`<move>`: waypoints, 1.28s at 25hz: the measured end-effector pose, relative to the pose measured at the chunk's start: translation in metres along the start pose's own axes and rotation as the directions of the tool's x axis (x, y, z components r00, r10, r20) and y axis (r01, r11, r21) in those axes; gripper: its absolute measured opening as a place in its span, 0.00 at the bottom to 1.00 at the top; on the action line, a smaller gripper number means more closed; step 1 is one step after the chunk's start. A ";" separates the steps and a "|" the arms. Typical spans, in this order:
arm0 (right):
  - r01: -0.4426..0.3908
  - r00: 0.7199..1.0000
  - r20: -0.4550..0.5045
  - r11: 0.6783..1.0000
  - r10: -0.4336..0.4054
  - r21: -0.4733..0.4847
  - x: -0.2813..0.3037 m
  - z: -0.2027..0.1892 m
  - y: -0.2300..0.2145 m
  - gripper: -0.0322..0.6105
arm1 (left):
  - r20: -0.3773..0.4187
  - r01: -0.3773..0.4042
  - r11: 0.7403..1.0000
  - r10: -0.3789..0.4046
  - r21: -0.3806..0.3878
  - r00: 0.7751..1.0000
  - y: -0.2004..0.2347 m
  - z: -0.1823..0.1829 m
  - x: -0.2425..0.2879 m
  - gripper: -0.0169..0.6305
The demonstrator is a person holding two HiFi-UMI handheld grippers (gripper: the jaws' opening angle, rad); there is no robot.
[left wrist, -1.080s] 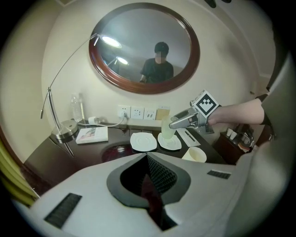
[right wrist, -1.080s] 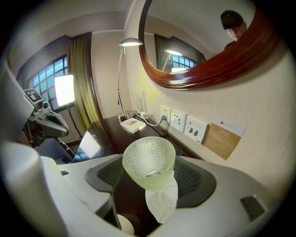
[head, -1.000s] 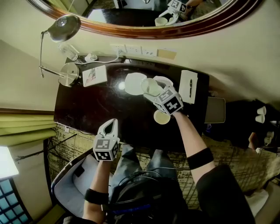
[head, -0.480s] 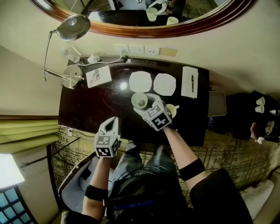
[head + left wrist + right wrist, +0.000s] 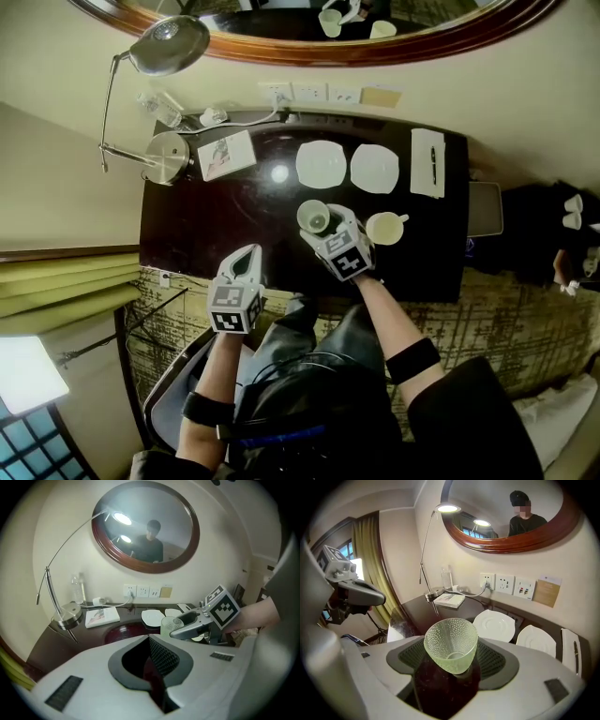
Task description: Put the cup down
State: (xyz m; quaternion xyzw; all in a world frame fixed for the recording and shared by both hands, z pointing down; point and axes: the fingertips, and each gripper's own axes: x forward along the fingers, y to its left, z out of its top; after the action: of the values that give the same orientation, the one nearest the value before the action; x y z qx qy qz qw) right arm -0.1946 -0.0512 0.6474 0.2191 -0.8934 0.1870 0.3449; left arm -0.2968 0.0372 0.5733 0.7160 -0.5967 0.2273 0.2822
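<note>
- Desk (image 5: 206, 234): dark and glossy, with much bare room on its left half and in the middle. Near edge just under both grippers.
- Lamp (image 5: 169, 42): at the far left corner, well apart from the work.
- Two saucers (image 5: 321, 164) (image 5: 375, 169): side by side at the far side, beyond the cup and not touching it.
- Mug (image 5: 386, 228): just beside the right gripper, on its right, near but apart.
- Right gripper (image 5: 330, 228): over the middle of the desk, jaws spread wide and clamped on the cup. Clearly the hand for this job.
- Left gripper (image 5: 246, 262): at the near edge, to the left, jaws pressed together on nothing. Well clear of the cup.
- Cup (image 5: 450, 641): green dimpled glass, between the right jaws. Tilted, with the mouth turned back toward the gripper and the base pointing ahead and down to the desk. Seems just above the surface; contact cannot be told.
- Probably next: to bring the long axis upright, then lower it onto the bare patch below. More free room to the left; mug at the right and saucer rim ahead to be avoided.
</note>
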 end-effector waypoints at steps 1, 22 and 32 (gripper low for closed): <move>0.007 1.000 -0.003 1.000 -0.007 0.002 0.004 -0.003 0.000 0.62 | -0.001 0.004 1.000 -0.004 0.002 1.000 0.001 -0.001 0.000 0.03; 0.101 0.995 -0.020 0.995 -0.100 0.026 0.001 -0.028 -0.003 0.70 | 0.053 0.015 0.999 -0.017 0.028 0.998 -0.004 0.010 -0.008 0.03; 0.099 0.995 0.031 0.995 -0.099 0.019 -0.062 0.005 -0.002 0.61 | 0.110 0.055 0.998 -0.057 0.025 0.992 -0.021 0.034 -0.018 0.03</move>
State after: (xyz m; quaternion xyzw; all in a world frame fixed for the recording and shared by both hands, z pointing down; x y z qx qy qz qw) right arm -0.1552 -0.0391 0.6006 0.2690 -0.8851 0.1738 0.3375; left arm -0.2798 0.0300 0.5330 0.7470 -0.5886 0.1857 0.2471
